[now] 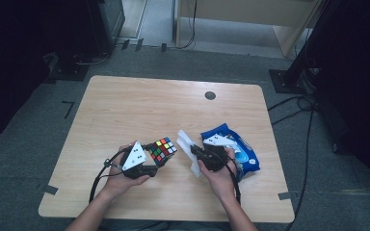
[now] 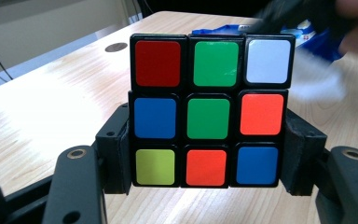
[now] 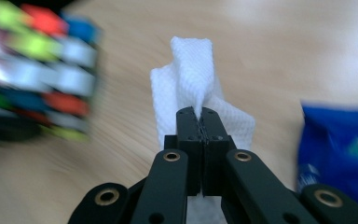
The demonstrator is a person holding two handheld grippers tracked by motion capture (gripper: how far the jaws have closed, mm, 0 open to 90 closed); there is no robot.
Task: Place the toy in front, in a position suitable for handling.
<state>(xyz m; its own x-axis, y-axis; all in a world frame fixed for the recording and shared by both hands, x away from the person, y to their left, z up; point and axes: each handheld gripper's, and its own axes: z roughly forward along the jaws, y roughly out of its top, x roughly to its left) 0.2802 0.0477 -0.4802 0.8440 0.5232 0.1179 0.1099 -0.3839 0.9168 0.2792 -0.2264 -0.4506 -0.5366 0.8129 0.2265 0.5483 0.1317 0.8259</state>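
We see left claw (image 2: 205,186) clamped on puzzle cube (image 2: 207,114), right claw (image 3: 200,116) pinching white wipe (image 3: 193,79), blue packet (image 1: 238,149) on counter (image 1: 125,106).

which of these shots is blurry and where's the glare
Right gripper view: the cube and blue packet are smeared, while the right claw pinching the white wipe is sharp. Left gripper view: the cube is crisp in the left claw, with glare washing out the table. High view: dim, evenly soft.
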